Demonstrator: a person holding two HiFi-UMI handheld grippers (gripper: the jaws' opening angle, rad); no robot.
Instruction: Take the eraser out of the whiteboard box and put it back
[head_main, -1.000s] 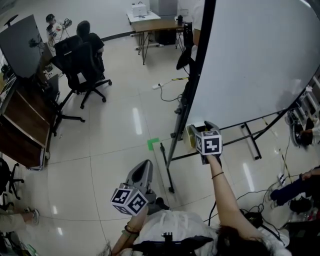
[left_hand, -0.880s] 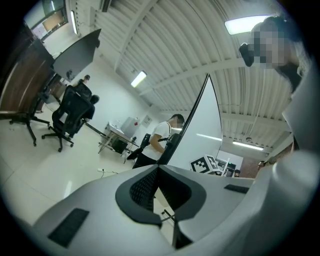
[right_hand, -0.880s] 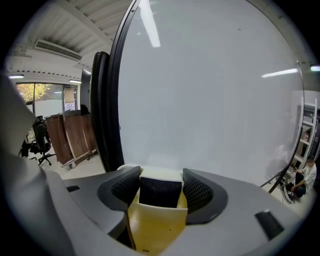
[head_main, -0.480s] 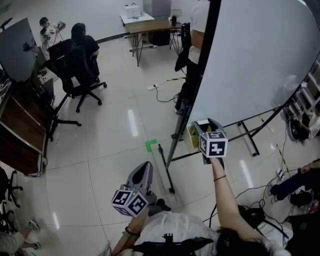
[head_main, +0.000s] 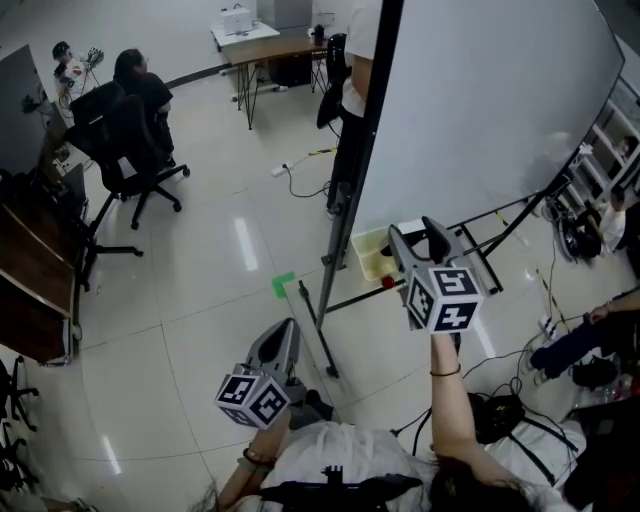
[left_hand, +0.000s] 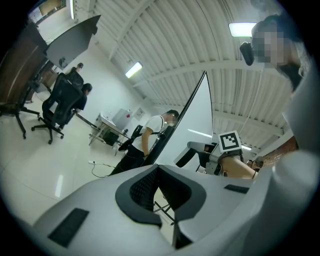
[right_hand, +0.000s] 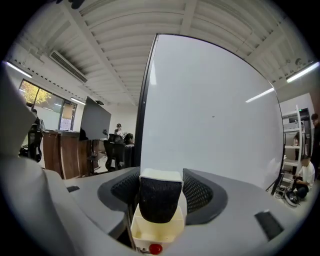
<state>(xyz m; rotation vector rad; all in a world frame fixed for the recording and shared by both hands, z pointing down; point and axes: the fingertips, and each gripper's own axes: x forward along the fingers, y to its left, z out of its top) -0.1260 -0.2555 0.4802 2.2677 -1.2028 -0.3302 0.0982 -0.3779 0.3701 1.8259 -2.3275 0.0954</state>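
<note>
The eraser (right_hand: 160, 197), white-backed with black felt, sits between the jaws of my right gripper (right_hand: 161, 176), which is shut on it. It hangs just above the cream whiteboard box (right_hand: 152, 232), beside a small red thing (right_hand: 155, 248) at the box's front. From the head view, the right gripper (head_main: 418, 232) is raised in front of the whiteboard (head_main: 480, 110), with the box (head_main: 368, 255) below and left of it. Low near my body, my left gripper (head_main: 283, 335) is shut and empty; its pads meet at the tip in the left gripper view (left_hand: 159, 170).
The whiteboard's black stand leg (head_main: 312, 325) runs across the floor toward me. A person (head_main: 350, 40) stands behind the board. Another sits in an office chair (head_main: 125, 120) at the far left. A green mark (head_main: 284, 285) is on the floor; cables lie at the right.
My right gripper has risen from the box with the eraser between its jaws. The left gripper has stayed where it was.
</note>
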